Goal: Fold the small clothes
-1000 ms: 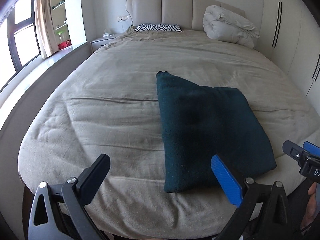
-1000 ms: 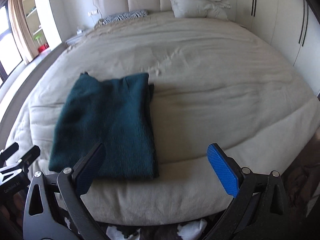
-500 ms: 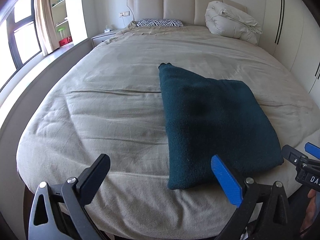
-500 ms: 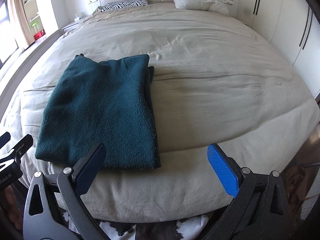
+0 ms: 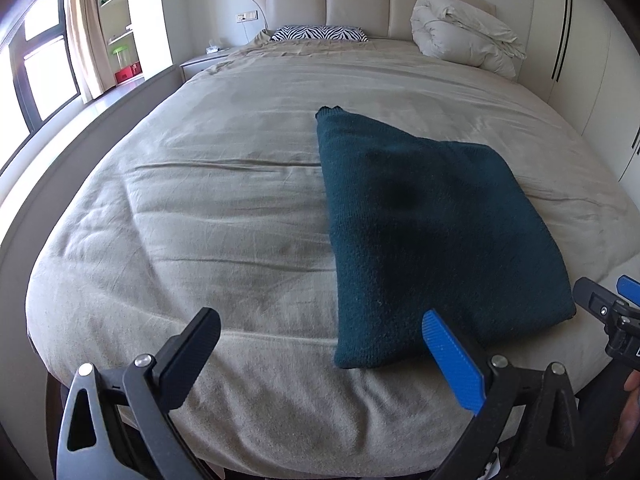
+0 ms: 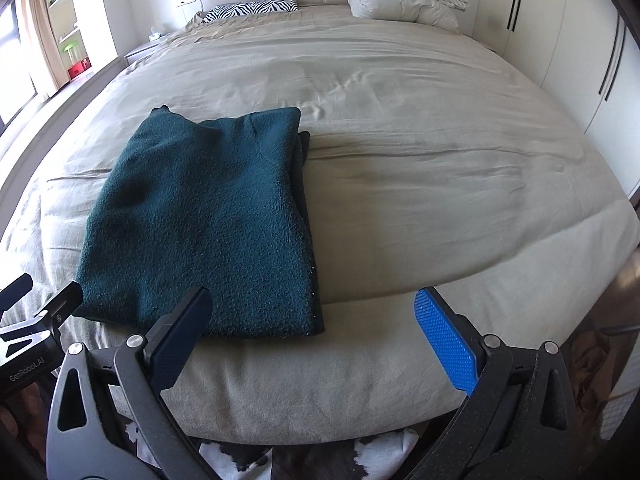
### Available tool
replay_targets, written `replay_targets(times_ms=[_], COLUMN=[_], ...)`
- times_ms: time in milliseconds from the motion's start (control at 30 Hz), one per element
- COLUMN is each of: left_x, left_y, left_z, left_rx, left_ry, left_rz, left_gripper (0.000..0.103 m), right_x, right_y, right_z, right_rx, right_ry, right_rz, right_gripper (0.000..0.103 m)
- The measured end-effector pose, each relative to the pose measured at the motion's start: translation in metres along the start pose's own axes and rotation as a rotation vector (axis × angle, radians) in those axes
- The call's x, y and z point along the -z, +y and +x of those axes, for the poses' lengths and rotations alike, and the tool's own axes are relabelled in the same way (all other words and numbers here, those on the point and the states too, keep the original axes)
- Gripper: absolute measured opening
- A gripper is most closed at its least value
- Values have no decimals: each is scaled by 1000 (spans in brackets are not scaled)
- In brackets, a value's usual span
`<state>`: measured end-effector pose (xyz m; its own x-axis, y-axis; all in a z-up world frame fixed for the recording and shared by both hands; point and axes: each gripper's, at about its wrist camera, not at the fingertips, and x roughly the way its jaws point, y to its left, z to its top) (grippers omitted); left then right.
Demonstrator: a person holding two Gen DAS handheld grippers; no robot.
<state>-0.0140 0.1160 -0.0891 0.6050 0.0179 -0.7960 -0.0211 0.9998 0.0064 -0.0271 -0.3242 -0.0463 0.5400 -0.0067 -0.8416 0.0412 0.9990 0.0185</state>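
Observation:
A dark teal knitted garment (image 5: 424,232) lies folded into a rectangle near the foot edge of the bed; it also shows in the right wrist view (image 6: 208,224). My left gripper (image 5: 320,356) is open and empty, just short of the garment's near left corner. My right gripper (image 6: 316,332) is open and empty, its left finger over the garment's near right corner. The right gripper's tip (image 5: 608,308) shows at the far right of the left wrist view, and the left gripper's tip (image 6: 36,312) at the far left of the right wrist view.
The bed has a beige sheet (image 5: 208,216), a zebra pillow (image 5: 320,34) and a bundled white duvet (image 5: 464,36) at the headboard. White wardrobes (image 6: 580,60) stand to the right, a window and ledge (image 5: 44,76) to the left. A cowhide rug (image 6: 304,456) lies below the foot edge.
Both grippers have moved a little closer to the bed, so the garment looks larger and nearer. Both stay open and the garment has not moved.

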Motion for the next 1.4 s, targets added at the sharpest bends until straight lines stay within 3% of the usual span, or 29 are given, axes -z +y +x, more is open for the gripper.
replay_targets(times_ms=[1400], left_x=[3], left_y=[2], left_z=[3], left_rx=[0], left_ry=[7], left_rz=[3], left_gripper=[103], right_x=[0], right_y=[-1], right_z=[1], right_rx=[3], right_ry=[1], right_rz=[-1], right_gripper=[103])
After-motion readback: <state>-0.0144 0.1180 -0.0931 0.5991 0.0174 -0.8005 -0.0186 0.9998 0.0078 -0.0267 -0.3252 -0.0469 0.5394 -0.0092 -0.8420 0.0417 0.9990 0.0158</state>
